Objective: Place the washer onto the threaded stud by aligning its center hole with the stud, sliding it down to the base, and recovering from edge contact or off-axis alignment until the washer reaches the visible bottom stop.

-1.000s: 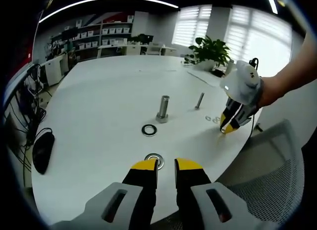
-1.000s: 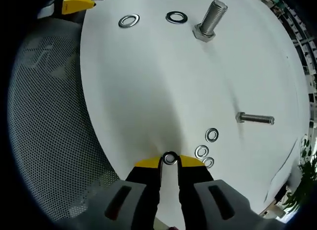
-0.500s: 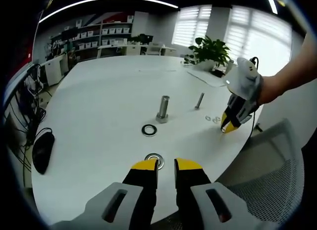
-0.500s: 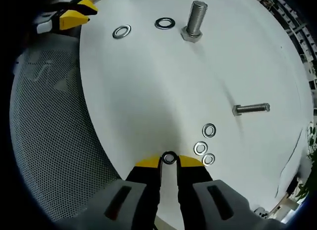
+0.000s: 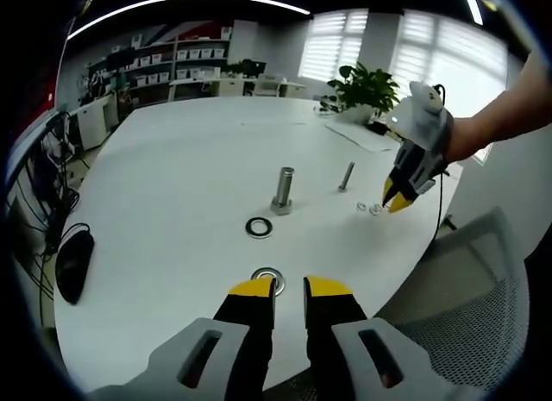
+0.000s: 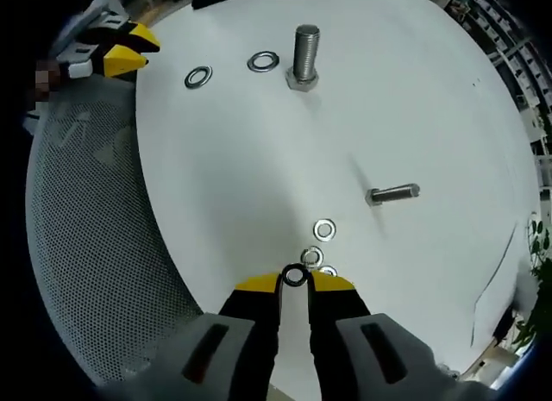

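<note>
Large white round-edged table (image 5: 190, 159) in an office. Grey mesh chair (image 5: 483, 306) tucked at the near edge. Shelving with white boxes (image 5: 185, 60) along the far wall, bright blinded windows (image 5: 431, 56) beside it (potted plant (image 5: 366, 86) in front). Curved ceiling light strip (image 5: 185, 0) overhead.

Matt white table (image 5: 172, 177); shiny metal stud (image 6: 305, 54); mesh chair (image 6: 95, 272).
</note>
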Demonstrator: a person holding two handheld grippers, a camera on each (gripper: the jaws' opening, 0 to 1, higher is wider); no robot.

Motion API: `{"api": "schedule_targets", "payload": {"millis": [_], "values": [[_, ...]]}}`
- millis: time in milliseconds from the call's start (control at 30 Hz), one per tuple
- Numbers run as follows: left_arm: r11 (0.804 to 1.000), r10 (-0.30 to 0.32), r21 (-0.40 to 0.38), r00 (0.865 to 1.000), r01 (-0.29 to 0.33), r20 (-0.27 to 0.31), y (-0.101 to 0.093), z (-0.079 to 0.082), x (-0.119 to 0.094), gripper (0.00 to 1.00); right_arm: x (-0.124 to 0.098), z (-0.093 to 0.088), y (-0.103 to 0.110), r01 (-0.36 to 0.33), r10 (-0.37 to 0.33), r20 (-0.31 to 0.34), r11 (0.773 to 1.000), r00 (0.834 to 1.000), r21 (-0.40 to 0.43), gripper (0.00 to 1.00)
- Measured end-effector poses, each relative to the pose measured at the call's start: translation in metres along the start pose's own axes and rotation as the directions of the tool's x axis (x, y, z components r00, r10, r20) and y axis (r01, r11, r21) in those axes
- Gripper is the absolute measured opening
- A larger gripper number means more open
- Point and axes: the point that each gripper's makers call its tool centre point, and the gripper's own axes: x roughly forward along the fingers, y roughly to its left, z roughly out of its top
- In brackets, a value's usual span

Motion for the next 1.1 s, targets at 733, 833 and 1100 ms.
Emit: {"api": "schedule_targets", "payload": {"millis": [733,833,1100], "values": [[1.000,0.002,-0.001,1.000,-0.002,-0.004,0.000,-0.001,0.000,0.11,-0.020,0.025,-0.048,0.038,-0.037,0.057,0.999,0.998,-0.011,0.13],[1.000,0.002,-0.002,1.000,-0.002,-0.005,0.000,-0.001,0.000,0.11,-0.022,0.028,-0.052,0.042,-0.041,0.061,0.999,0.997,-0.014,0.13],[1.000,0.001,-0.003,1.000,-0.001,-0.004,0.000,-0.001,0.000,0.11,-0.024,0.036,-0.062,0.048,-0.045,0.071,0.998,0.996,-0.032,0.13]]}}
